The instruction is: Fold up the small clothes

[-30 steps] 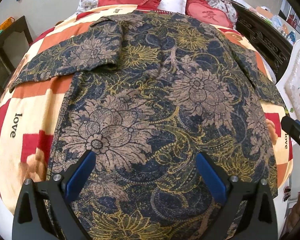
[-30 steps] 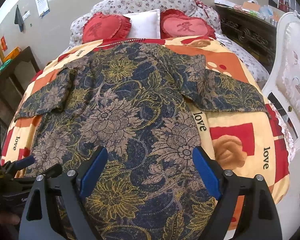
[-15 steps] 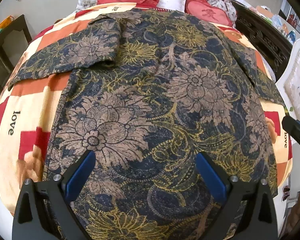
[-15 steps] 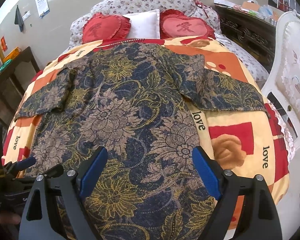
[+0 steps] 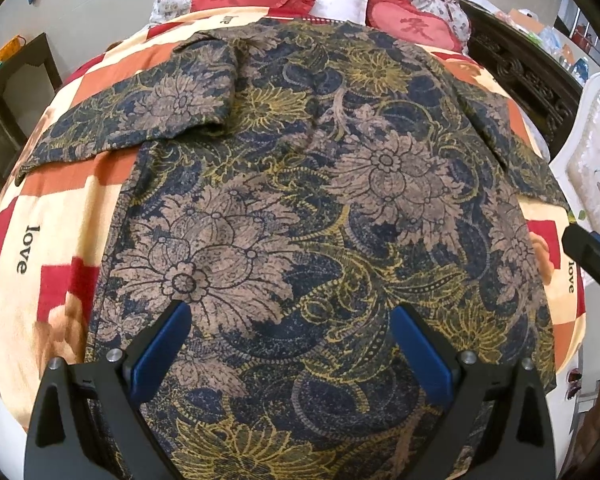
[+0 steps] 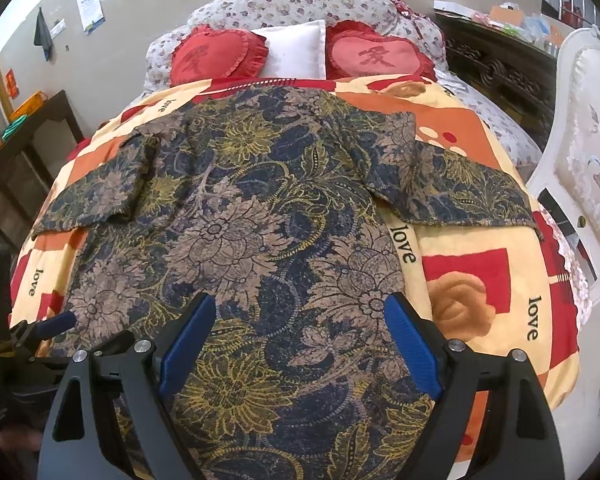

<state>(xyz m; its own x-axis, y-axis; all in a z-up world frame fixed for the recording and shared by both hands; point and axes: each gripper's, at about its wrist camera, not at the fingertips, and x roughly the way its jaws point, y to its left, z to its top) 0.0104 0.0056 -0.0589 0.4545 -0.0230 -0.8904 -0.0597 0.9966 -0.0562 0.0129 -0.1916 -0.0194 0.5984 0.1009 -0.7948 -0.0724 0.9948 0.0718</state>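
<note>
- Bedroom setting: bed with a patchwork quilt [image 6: 480,280] in cream, red and orange, printed with "love" and a rose, filling most of both frames.
- Against the flowered headboard [image 6: 300,4] at top centre of the right wrist view: two red heart cushions [image 6: 216,56] with a white pillow [image 6: 296,52] between them.
- Dark carved wooden furniture [image 6: 500,72] at upper right, cluttered on top; white upholstered chair [image 6: 588,168] at the right edge; dark side table [image 6: 32,128] at upper left.
- Spread flat on the quilt, covering the middle of each frame: dark blue shirt [image 5: 300,200] with tan and yellow flower print, collar end toward the cushions, hem toward the bottom edge.
- One short sleeve [image 6: 460,196] stretched out flat toward the right of the right wrist view, over the orange and cream patches.
- Other sleeve [image 5: 140,120] reaching to the left in the left wrist view, its inner part creased and folded slightly over the body.
- Left gripper [image 5: 290,320] at lower centre of its own view, blue pads spread wide, gripping nothing, poised over the lower part of the shirt; also seen at lower left of the right wrist view.
- Right gripper [image 6: 300,316] at lower centre of its view, likewise spread wide and empty, over the shirt near its hem; one black finger showing at the right edge of the left wrist view.
- Contact between either gripper and the cloth: cannot tell.
</note>
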